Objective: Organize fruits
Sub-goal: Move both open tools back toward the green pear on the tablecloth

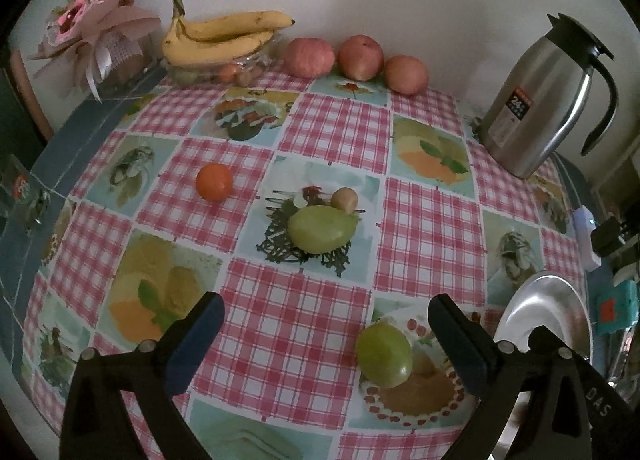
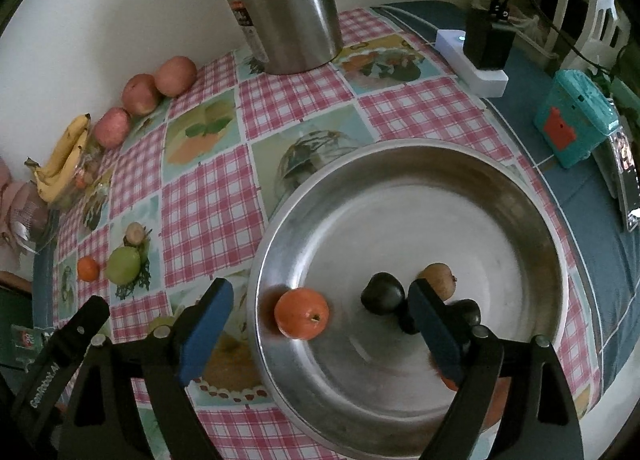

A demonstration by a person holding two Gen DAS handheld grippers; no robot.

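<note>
In the right wrist view a steel bowl [image 2: 500,196] holds an orange [image 2: 302,313], two dark fruits [image 2: 382,293] and a brown fruit [image 2: 440,278]. My right gripper [image 2: 320,334] is open and empty above the bowl's near side. In the left wrist view my left gripper [image 1: 326,340] is open and empty over the checked tablecloth [image 1: 332,128]. A green fruit [image 1: 384,354] lies just left of its right finger. Farther off lie a second green fruit [image 1: 322,229] with a small tan fruit [image 1: 346,199] behind it, and an orange [image 1: 214,182].
Bananas [image 1: 224,36] on a glass dish and three red apples [image 1: 360,57] line the wall. A steel thermos jug [image 1: 548,96] stands at the right. A white power strip [image 2: 472,60] and a teal box [image 2: 572,120] lie beyond the bowl.
</note>
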